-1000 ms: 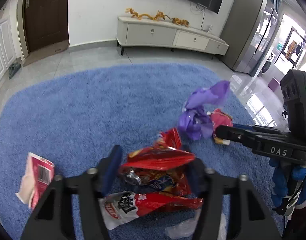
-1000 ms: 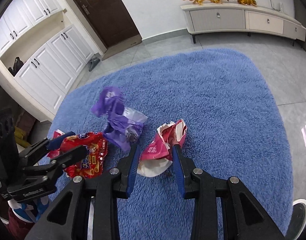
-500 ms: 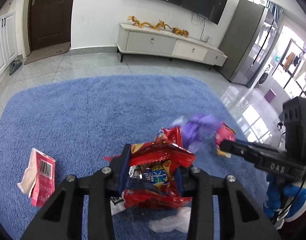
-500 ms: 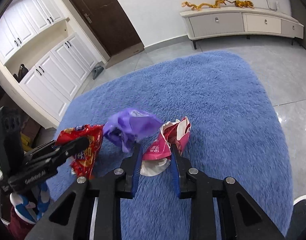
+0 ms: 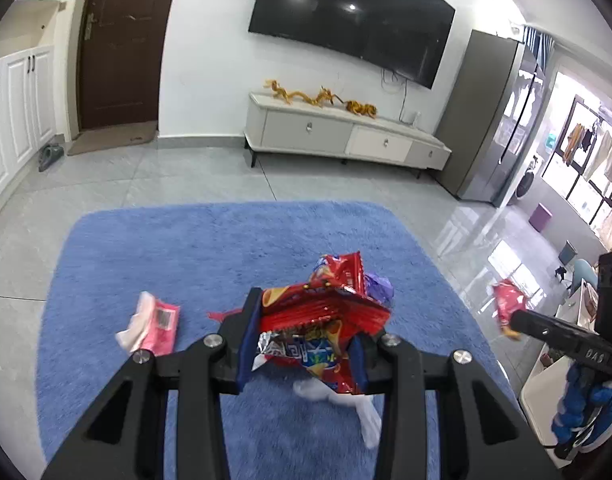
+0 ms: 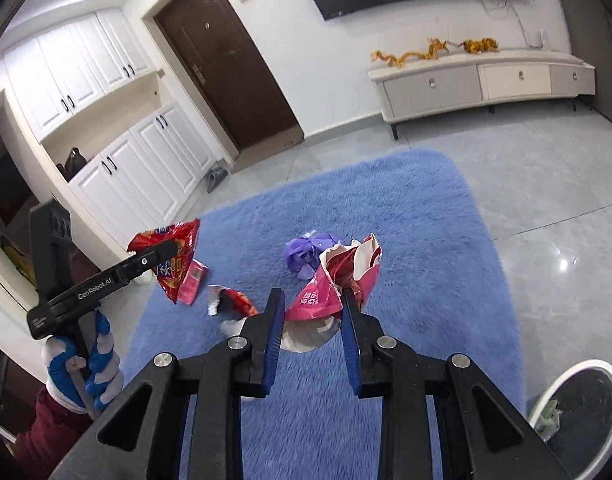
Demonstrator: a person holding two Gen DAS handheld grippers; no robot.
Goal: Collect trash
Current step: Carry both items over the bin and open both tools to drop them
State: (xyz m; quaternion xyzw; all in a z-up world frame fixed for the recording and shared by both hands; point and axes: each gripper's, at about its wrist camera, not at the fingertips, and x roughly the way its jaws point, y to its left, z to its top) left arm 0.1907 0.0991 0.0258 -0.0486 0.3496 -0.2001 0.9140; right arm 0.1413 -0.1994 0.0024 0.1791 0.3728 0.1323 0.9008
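My left gripper [image 5: 306,334] is shut on a crumpled red snack bag [image 5: 322,320] and holds it above the blue rug [image 5: 209,248]; the bag also shows in the right wrist view [image 6: 173,252]. My right gripper [image 6: 312,312] is shut on a pink and white wrapper [image 6: 338,280], also held above the rug; it shows in the left wrist view [image 5: 508,306]. On the rug lie a purple plastic bag [image 6: 308,254], a pink packet [image 5: 155,326], a small red wrapper [image 6: 235,300] and a white scrap [image 5: 360,408].
A white-rimmed bin [image 6: 582,404] stands at the lower right of the right wrist view. A TV cabinet [image 5: 346,140] lines the far wall, a grey fridge [image 5: 490,120] stands to its right. White cupboards [image 6: 117,152] and a brown door [image 6: 225,60] are at the left.
Both grippers have risen well above the rug with their wrappers. The purple bag dropped away from the right gripper and now lies on the rug.
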